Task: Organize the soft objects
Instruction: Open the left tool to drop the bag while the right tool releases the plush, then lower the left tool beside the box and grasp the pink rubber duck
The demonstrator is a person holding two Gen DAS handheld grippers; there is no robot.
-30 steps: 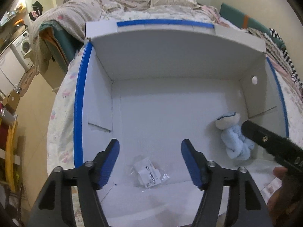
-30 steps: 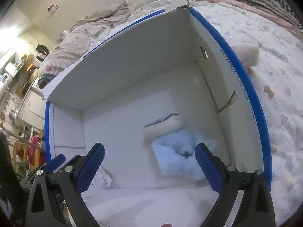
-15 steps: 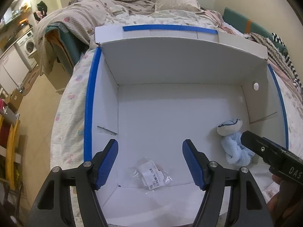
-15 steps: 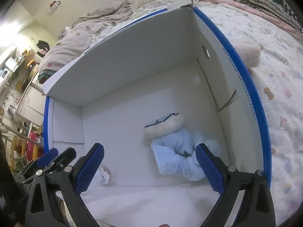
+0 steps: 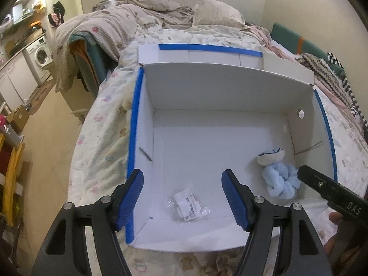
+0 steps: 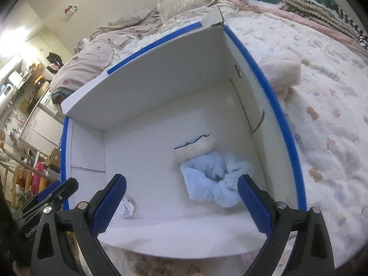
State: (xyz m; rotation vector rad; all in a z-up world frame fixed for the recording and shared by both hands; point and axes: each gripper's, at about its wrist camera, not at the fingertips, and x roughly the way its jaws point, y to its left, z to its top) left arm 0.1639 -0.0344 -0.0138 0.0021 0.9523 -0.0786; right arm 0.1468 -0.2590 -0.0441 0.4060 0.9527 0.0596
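Note:
A light blue plush toy point(image 5: 280, 177) with a cream head lies in the right near corner of a white box with blue-edged walls point(image 5: 134, 119). It also shows in the right wrist view point(image 6: 211, 179), inside the box point(image 6: 271, 105). My left gripper point(image 5: 182, 197) is open and empty above the box's near left part. My right gripper point(image 6: 181, 204) is open and empty above the near wall, just short of the plush. A cream fluffy soft object point(image 6: 284, 72) lies on the bed right of the box.
A small clear plastic packet with a label point(image 5: 187, 205) lies on the box floor near the front; it also shows in the right wrist view point(image 6: 126, 208). The box sits on a patterned bedspread point(image 6: 326, 119). Pillows and blankets point(image 5: 216, 16) lie beyond. Floor and furniture are at left.
Both grippers have pulled back and up from the box, so more of the box and bed shows. The plush stays lying on the box floor. Both jaws stay open.

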